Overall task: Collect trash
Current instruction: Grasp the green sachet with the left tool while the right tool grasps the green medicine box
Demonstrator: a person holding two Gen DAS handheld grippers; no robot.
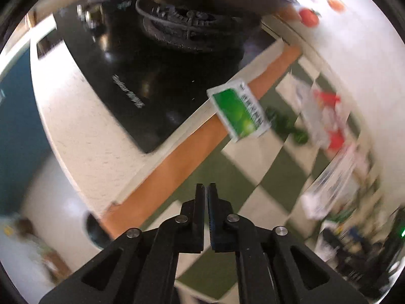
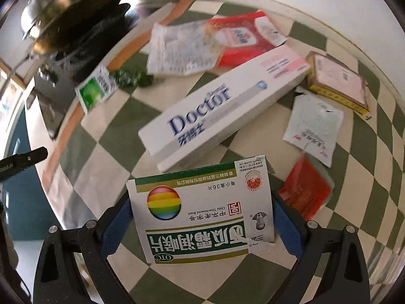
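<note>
Right wrist: medicine box (image 2: 202, 212) clamped between the blue-padded jaws.

Kitchen counter with a black hob and a checked cloth.
A black glass hob (image 1: 121, 81) is set into a pale speckled counter (image 1: 83, 141). On the hob's burner (image 1: 192, 30) stands a brass-coloured pot (image 2: 48, 12). Beside the hob lies a green-and-cream checked cloth (image 2: 106, 152) with an orange border.
</note>
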